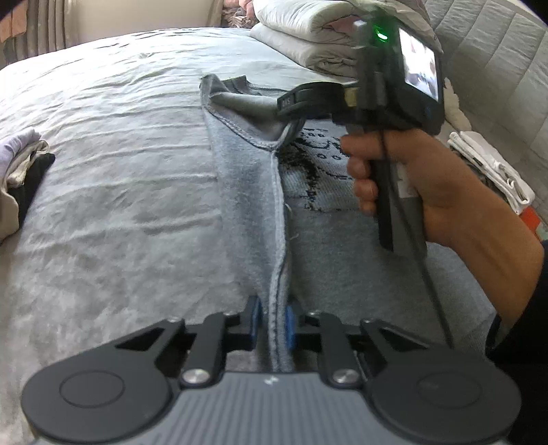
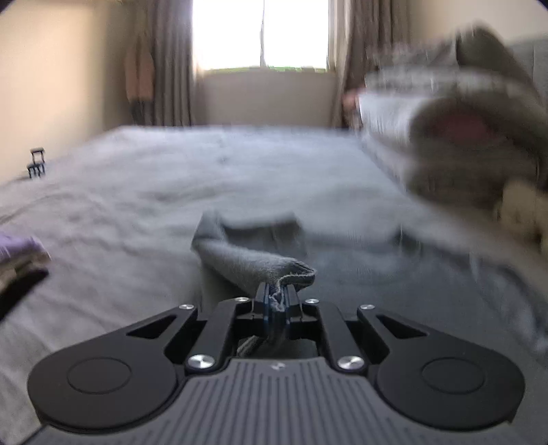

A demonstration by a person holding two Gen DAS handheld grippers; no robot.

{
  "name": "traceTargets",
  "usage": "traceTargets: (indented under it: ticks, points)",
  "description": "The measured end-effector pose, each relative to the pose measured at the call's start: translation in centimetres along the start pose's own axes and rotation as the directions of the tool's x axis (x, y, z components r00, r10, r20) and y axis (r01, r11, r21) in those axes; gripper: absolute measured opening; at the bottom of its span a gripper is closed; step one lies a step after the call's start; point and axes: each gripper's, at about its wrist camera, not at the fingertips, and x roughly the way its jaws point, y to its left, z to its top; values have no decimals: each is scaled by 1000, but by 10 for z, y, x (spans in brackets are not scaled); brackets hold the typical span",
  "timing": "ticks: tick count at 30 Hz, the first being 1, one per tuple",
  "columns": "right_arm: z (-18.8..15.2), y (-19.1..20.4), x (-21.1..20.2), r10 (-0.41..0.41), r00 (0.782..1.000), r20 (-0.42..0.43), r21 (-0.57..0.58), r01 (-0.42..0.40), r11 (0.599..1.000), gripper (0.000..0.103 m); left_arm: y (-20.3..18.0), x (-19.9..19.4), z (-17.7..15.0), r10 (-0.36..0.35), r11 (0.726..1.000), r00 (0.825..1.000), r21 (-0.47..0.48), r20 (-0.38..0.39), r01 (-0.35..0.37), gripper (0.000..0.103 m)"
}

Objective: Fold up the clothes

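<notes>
Sweatshirt: grey sweatshirt with a dark print, lying on the bed near its middle; one side is lifted and turned over toward the print, so its fleecy inside faces up.
Left tool: the left tool is pinched narrow on the stitched edge of the turned-over side, near the hem end; the blue pads press the cloth from both sides.
Right tool: the right tool is clamped narrow on a bunched bit of the same edge up by the neck and shoulder; the left view shows a hand on its handle.
Step in hand: the first lengthwise fold, judging by how the raised edge runs taut between the two grips.
Next move calls for: carrying both grips across together, level with each other, and laying the edge flat over the print before either lets go; uneven travel would likely skew the fold line.
Surroundings: stacked bedding at the head of the bed, a small pile of clothes at one side, both well apart from the sweatshirt.
</notes>
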Motion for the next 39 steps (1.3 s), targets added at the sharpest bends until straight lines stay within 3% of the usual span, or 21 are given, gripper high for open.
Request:
traceTargets:
  ticks: [1, 2, 3, 4, 6, 8, 10, 14, 16, 18, 21, 24, 28, 30, 33, 34, 35, 39]
  points:
    - [-2, -9, 4, 51, 998, -26, 51, -49, 997, 19, -1, 0, 0, 4, 1000, 1000, 3, 1, -4, 14]
    - [-3, -20, 5, 129, 991, -38, 114, -124, 986, 19, -1, -1, 0, 4, 1000, 1000, 7, 1, -4, 14]
    - [-2, -29, 6, 191, 981, -35, 171, -183, 968, 31, -1, -1, 0, 4, 1000, 1000, 10, 1, -4, 14]
    - [-1, -37, 6, 236, 972, -18, 220, -227, 949, 51, 1, 0, 0, 3, 1000, 1000, 11, 0, -3, 14]
    - [4, -51, 8, 303, 953, 18, 299, -295, 908, 57, 2, 1, 0, 2, 1000, 1000, 13, -4, -2, 14]
    - [12, -56, 18, 313, 950, 20, 330, -302, 894, 58, -2, 0, 0, 5, 1000, 1000, 27, -5, -4, 14]
    - [17, -56, 37, 323, 946, -39, 350, -290, 891, 58, -3, 2, 0, 6, 999, 1000, 37, -6, -6, 14]
    - [23, -55, 55, 264, 961, -82, 356, -219, 908, 57, 0, 3, 1, 1, 1000, 1000, 27, -4, -1, 14]
    - [25, -54, 56, 229, 970, -86, 354, -185, 917, 14, -1, 3, 1, 4, 1000, 1000, 28, 1, -4, 12]
    - [26, -52, 53, 187, 979, -75, 343, -151, 927, 8, -2, 2, 1, 10, 999, 1000, 32, 8, -10, 11]
    - [29, -53, 31, 66, 997, 26, 260, -70, 963, 8, -5, 0, 1, 9, 999, 1000, 42, 22, -10, 11]
    - [31, -51, 20, -56, 995, 81, 162, 42, 986, 8, -11, 1, 2, 13, 999, 999, 53, 30, -14, 11]
    - [26, -48, 52, -87, 995, -57, 59, 91, 994, 8, -16, 0, 1, 17, 998, 999, 65, 40, -20, 11]
    - [23, -48, 60, -92, 992, -81, 27, 95, 995, 8, -17, -1, 1, 12, 997, 999, 71, 47, -15, 11]
    - [19, -66, 43, -29, 998, -58, 147, 38, 988, 24, -15, -1, 1, 13, 998, 999, 64, 44, -16, 11]
    - [17, -74, 35, 1, 999, -43, 210, 8, 978, 39, -14, -1, 1, 13, 998, 999, 61, 42, -16, 11]
    - [15, -83, 27, 25, 999, -27, 264, -17, 964, 45, -13, -1, 2, 14, 998, 999, 59, 41, -16, 11]
    - [-3, -116, 12, 99, 995, -9, 394, -88, 915, 47, -14, -1, 3, 13, 998, 999, 57, 44, -16, 11]
